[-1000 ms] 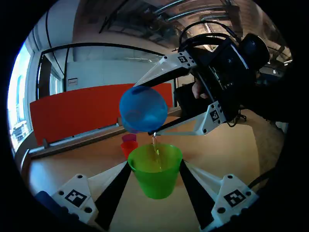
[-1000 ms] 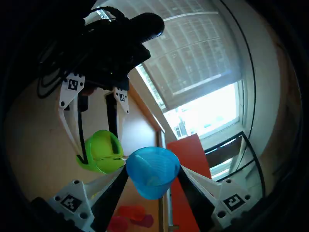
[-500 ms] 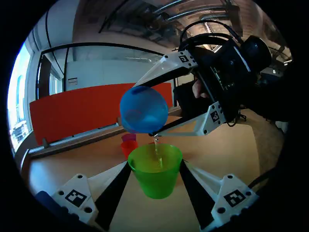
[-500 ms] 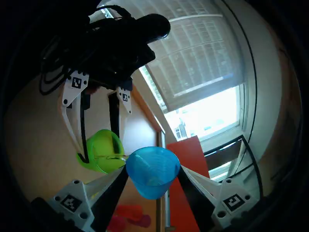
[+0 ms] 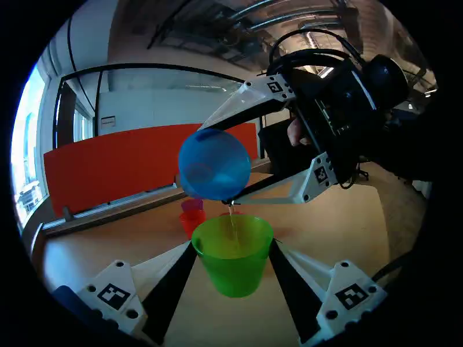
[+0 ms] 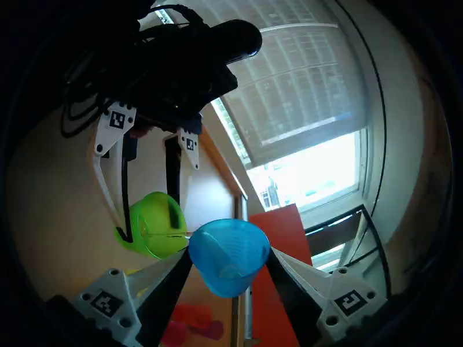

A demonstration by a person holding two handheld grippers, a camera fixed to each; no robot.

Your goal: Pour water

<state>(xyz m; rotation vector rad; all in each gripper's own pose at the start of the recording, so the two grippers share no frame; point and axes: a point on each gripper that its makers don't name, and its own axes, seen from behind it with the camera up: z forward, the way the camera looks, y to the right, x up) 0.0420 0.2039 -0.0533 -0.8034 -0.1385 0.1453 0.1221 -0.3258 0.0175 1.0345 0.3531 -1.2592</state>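
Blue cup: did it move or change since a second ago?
Hardly at all. The blue cup stays tipped above the green cup, its thin water stream still falling in. The right gripper still clamps the blue cup, the left gripper the green one. Nothing was grabbed or let go.

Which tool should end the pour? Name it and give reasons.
Right. The right tool grips the blue cup, tipped over the green cup, with a thin stream falling in. The left tool just holds the green cup upright below, so tipping back likely falls to the right.
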